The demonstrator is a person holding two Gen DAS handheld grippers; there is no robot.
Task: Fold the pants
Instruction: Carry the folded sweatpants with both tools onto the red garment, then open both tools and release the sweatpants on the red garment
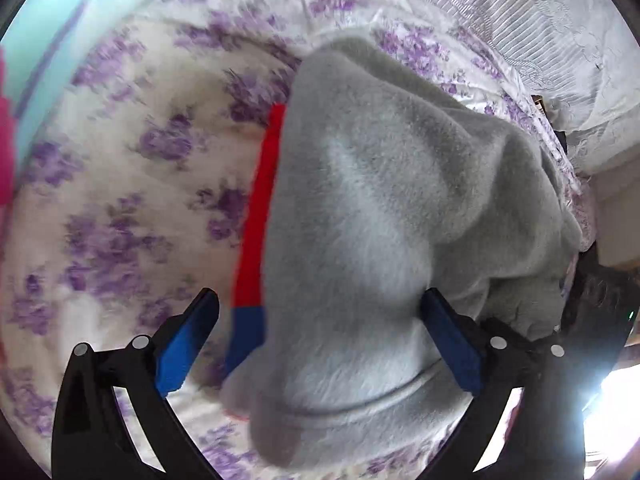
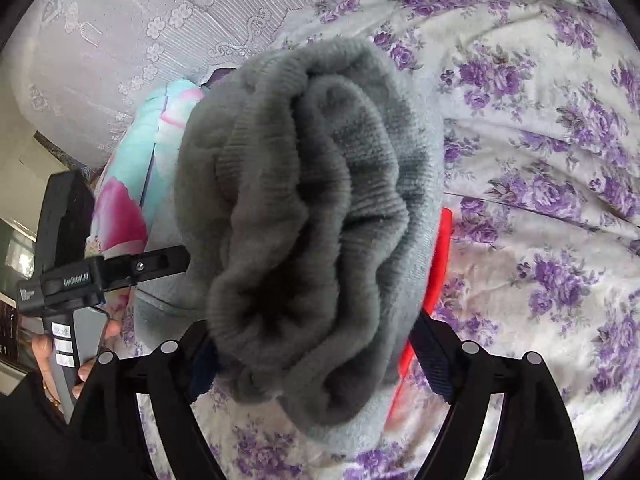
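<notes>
Below the left gripper (image 1: pixel 320 312), grey pants (image 1: pixel 380 208) with a red stripe (image 1: pixel 260 208) are lying bunched on a floral sheet (image 1: pixel 120 200), filling the gap between the jaws; the fingers (image 1: pixel 188 336) are standing wide, not pinching the cloth. A turquoise-and-pink bundle (image 1: pixel 48 52) is sitting at the far left.

Seen from the right gripper (image 2: pixel 316 344), the ribbed waistband (image 2: pixel 296 216) is bulging up and blocking the middle, jaws spread either side with cloth between. At left, a hand (image 2: pixel 48 352) is gripping the other handle, its clamp reading "GenRobot.AI" (image 2: pixel 76 280).
</notes>
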